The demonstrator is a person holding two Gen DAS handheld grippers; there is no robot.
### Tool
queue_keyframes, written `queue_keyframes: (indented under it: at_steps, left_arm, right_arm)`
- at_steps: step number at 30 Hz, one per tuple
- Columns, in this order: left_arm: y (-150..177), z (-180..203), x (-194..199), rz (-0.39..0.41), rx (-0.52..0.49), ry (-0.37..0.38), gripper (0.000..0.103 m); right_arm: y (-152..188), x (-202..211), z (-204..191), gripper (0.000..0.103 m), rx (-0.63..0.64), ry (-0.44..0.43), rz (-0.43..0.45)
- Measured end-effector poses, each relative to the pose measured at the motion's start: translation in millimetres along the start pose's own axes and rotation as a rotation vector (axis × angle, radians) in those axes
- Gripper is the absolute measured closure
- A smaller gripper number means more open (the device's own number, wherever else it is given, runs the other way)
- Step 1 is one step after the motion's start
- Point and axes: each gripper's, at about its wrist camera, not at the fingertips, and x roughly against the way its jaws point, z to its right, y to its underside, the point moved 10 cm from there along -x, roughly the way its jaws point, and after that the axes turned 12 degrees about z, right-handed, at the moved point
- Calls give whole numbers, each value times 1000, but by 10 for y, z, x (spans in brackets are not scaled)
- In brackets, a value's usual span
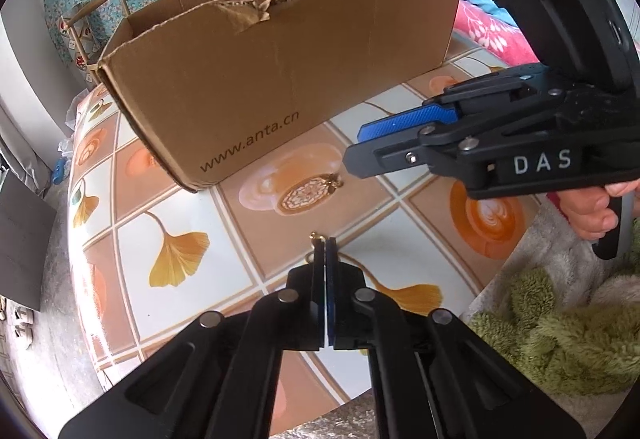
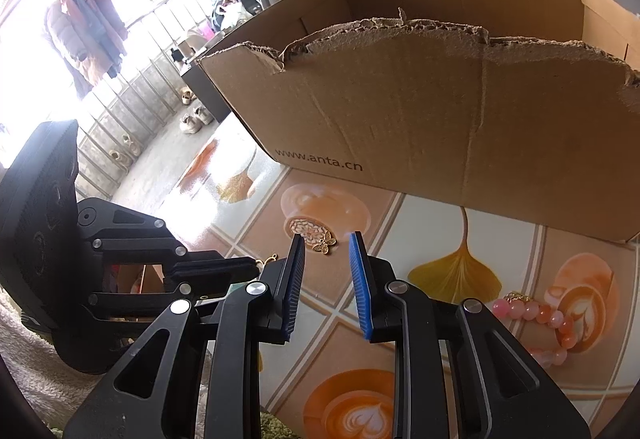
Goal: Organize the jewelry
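Table with coffee-and-ginkgo print oilcloth.
Left tool point(image 1: 325, 241) clamped on a small gold charm point(image 1: 317, 236); right tool point(image 2: 326, 237) apart, butterfly charm point(image 2: 325, 243) between its tips; cardboard box point(image 2: 440, 111) beyond.

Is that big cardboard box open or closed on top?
Open. The cardboard box has no lid, its near rim is torn ragged, and the inner walls show.

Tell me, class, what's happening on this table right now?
A person holds two grippers over a patterned table beside a torn cardboard box. The left gripper is pinched shut on a small gold piece. The right gripper hangs open just short of a gold butterfly charm. A pink bead bracelet lies nearby.
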Motion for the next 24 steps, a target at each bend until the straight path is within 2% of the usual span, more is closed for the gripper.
queue_keyframes:
  at_steps: [2,3,7,10,14,24]
  left_arm:
    - [10,-4,-39,-6,-15,-13,84]
    - [14,-1,-60,-8,-26,-16,83]
    - [-13,15,-93,-1,-40,5,83]
    - [-20,-14,-117,-13,-1,32,85]
    - [-14,-18,-113,-22,-28,35,91]
    - [-12,18,-116,-8,-40,15,92]
  right_arm:
    - [0,2,0,79,-1,-1,0]
    - [1,3,-4,79,-1,-1,0]
    - [1,5,-7,79,-1,-1,1]
    - [-7,7,-1,79,-7,-1,4]
    - [-4,17,16,79,-11,-1,7]
    - [-11,31,22,79,-12,2,10]
